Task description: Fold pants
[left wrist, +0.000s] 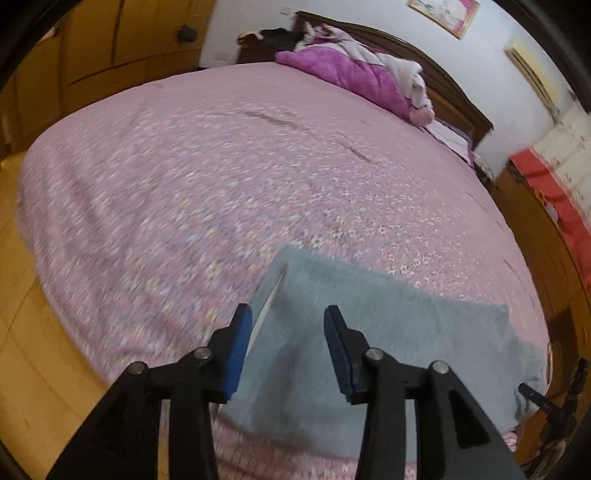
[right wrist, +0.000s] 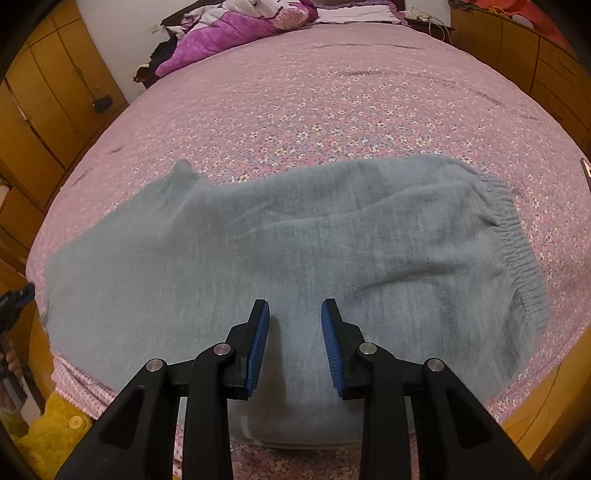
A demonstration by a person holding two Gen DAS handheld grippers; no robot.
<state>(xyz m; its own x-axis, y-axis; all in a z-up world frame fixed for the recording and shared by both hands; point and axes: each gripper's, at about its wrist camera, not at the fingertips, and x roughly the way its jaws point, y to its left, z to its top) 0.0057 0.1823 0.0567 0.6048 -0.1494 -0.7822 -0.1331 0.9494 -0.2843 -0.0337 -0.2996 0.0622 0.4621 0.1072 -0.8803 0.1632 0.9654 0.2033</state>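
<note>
Across the near edge of a bed (right wrist: 369, 92) covered in a pink floral sheet, grey-blue fleece pants (right wrist: 295, 240) spread flat and already doubled leg over leg, elastic waistband (right wrist: 517, 240) to the right, leg ends to the left. Probably laid lengthwise along the near edge to keep both ends within reach for the next fold. Left gripper (left wrist: 288, 343) poised above the leg end, blue pads apart and gripping nothing, cloth lying loose beneath. Right gripper (right wrist: 295, 343) held over the middle of the pants, jaws partly apart with only cloth visible below and nothing pinched between the pads; likely waiting there to steady or take the fabric. Judged stage: lengthwise fold done, crosswise fold not yet made. Purple quilt (right wrist: 229, 33) bundled at the far end by the headboard, well apart from the work. Wooden cabinets (right wrist: 48, 103) along the left wall, doors closed, contents hidden. No open container in sight.
</note>
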